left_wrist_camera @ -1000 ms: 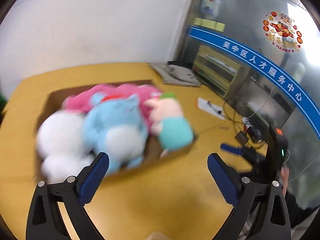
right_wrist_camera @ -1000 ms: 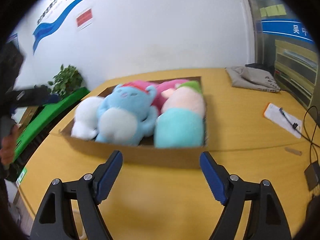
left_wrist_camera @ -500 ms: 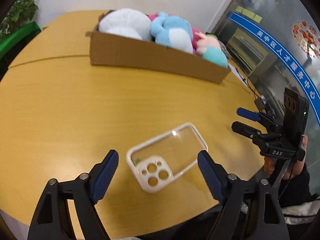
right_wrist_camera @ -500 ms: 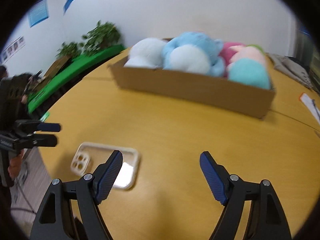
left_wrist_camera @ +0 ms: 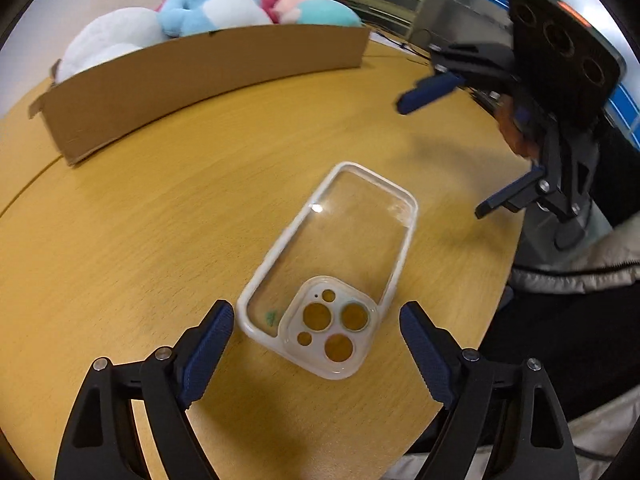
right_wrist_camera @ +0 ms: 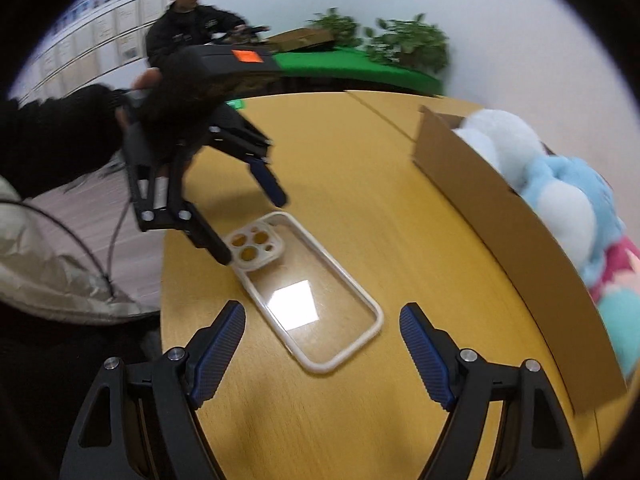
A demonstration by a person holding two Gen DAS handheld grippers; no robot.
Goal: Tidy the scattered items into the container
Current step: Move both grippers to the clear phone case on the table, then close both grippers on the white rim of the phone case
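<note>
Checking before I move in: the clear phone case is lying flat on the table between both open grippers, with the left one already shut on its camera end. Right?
Not quite. The left gripper is open; its fingers flank the phone case without touching, as the left wrist view shows. The case does lie flat on the table, with the right gripper open too.

The counter point(left_wrist_camera: 120, 240) is yellow wood with a round edge. A clear phone case point(left_wrist_camera: 332, 268) lies flat on it near that edge. A brown cardboard box point(left_wrist_camera: 208, 80) sits on it further back, well apart from the case.
</note>
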